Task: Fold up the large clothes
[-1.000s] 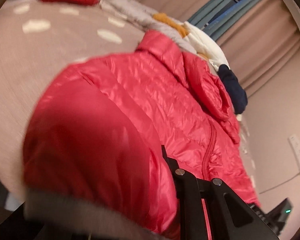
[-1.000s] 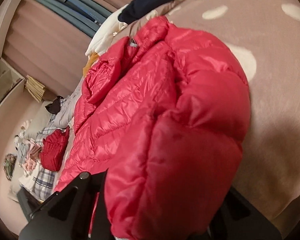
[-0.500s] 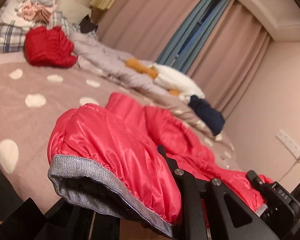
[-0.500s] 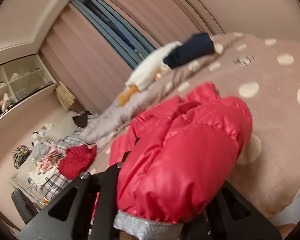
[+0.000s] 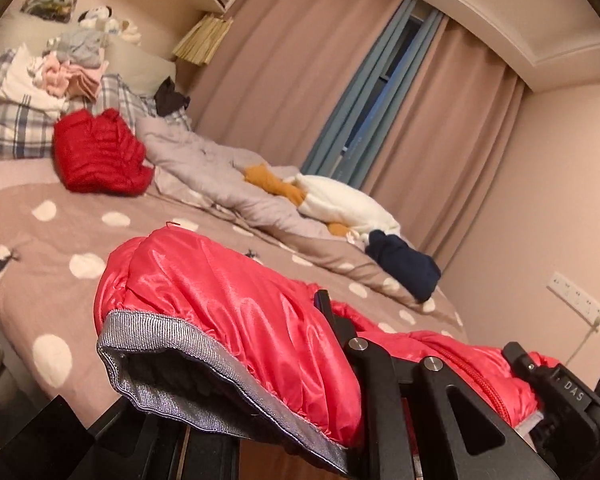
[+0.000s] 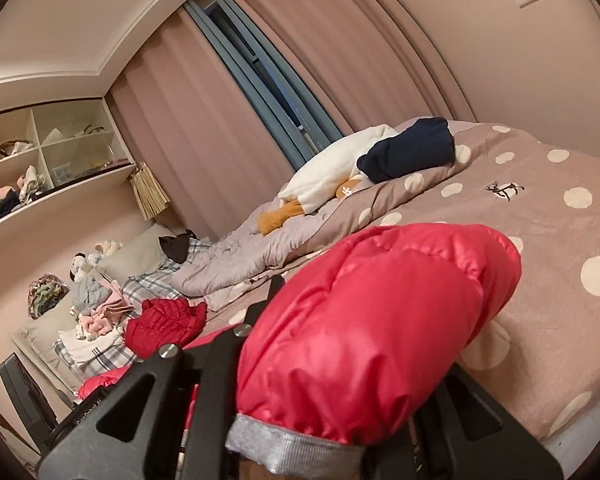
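The step in hand appears to be a lift of the red down jacket [image 5: 236, 320] by its two sleeve cuffs, one cuff in each claw, ahead of a fold across the body. To do it well, both cuffs should stay level with each other, so that the slick quilted shell hangs evenly and does not slide to one side. The sleeves should be carried toward the far side together and laid flat over the body panel. The grey ribbed cuff band [image 5: 204, 364] gives a firmer purchase than the shiny fabric, so the grip belongs on that band. The left claw [image 5: 284, 416] is closed narrow on the left sleeve end; the cuff drapes over its near finger, and its right finger stands against the red fabric. The right claw [image 6: 320, 432] is likewise nearly closed on the other sleeve, whose padded end bulges forward between the fingers, with the grey band at the near edge. The jacket's body lies on the near part of the bed [image 5: 60, 240], on a brown cover with white dots, and runs between the two claws. Other clothes lie well apart at the far side: a second red jacket [image 5: 100, 158], a white garment [image 6: 332, 172] and a navy garment [image 6: 408, 154].
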Available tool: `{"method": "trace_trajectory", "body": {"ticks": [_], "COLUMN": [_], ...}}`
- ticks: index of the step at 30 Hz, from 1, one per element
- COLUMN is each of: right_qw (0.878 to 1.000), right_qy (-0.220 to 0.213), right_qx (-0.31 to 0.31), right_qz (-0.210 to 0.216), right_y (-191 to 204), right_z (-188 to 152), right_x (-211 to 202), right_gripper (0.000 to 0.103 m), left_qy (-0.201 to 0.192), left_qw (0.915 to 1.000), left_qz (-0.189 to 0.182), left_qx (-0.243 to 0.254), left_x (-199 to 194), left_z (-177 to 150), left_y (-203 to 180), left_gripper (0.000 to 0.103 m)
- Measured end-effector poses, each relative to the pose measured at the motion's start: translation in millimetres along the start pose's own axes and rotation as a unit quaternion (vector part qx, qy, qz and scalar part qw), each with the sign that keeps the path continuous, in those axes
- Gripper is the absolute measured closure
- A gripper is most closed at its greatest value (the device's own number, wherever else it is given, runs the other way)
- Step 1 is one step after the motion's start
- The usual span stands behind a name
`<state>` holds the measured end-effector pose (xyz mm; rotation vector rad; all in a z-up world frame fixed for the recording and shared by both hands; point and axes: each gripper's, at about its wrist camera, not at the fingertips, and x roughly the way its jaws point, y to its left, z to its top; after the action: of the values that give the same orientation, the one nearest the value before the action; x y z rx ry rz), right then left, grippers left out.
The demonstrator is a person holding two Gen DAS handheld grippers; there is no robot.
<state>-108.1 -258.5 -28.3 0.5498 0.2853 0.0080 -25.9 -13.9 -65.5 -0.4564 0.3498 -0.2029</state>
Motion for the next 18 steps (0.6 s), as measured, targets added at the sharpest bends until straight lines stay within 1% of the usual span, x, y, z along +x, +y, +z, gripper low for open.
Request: {"method": "trace_trajectory", "body": {"ticks": [3, 4, 8, 10, 12, 14, 16, 18], "right_qw": [1.000, 1.000, 1.000, 1.000, 1.000, 1.000, 1.000, 1.000], "right_qy": [-0.001, -0.002, -0.002, -0.008, -0.016, -0.008, -0.004, 0.001], "right_qx": [0.006, 0.006, -0.006, -0.014, -0.019, -0.010, 0.003, 0.006], "right_qz": [0.002, 0.002, -0.004, -0.005, -0.009, -0.015, -0.018, -0.028], "right_y": [0, 1, 10, 14, 18, 17, 14, 14], "right_z": [7, 9, 18, 21, 24, 27, 32, 34], "right_x": [-8, -11, -19, -21, -20, -11, 1, 14], "right_gripper": [0.088, 0.086, 0.086, 0.086, 0.085, 0.085, 0.085, 0.085], "left_qy": [-0.008, -0.014, -0.026, -0.038, -0.040, -0.032, -0.031, -0.024], "left_qw": [1.0000, 0.9999, 0.9994, 0.9990, 0.9987, 0.9979, 0.9976, 0.9974], "left_qz": [-0.004, -0.005, 0.007, 0.004, 0.014, 0.030, 0.032, 0.042], "left_qx": [0.004, 0.007, 0.024, 0.022, 0.030, 0.046, 0.053, 0.053], "left_x": [-8, -10, -16, -17, -12, 0, 9, 25], "left_z": [3, 3, 7, 7, 10, 14, 17, 21], "left_y": [-5, -7, -16, -18, -21, -25, -26, -23], "left_gripper": [0.087, 0.087, 0.087, 0.087, 0.087, 0.087, 0.087, 0.087]}}
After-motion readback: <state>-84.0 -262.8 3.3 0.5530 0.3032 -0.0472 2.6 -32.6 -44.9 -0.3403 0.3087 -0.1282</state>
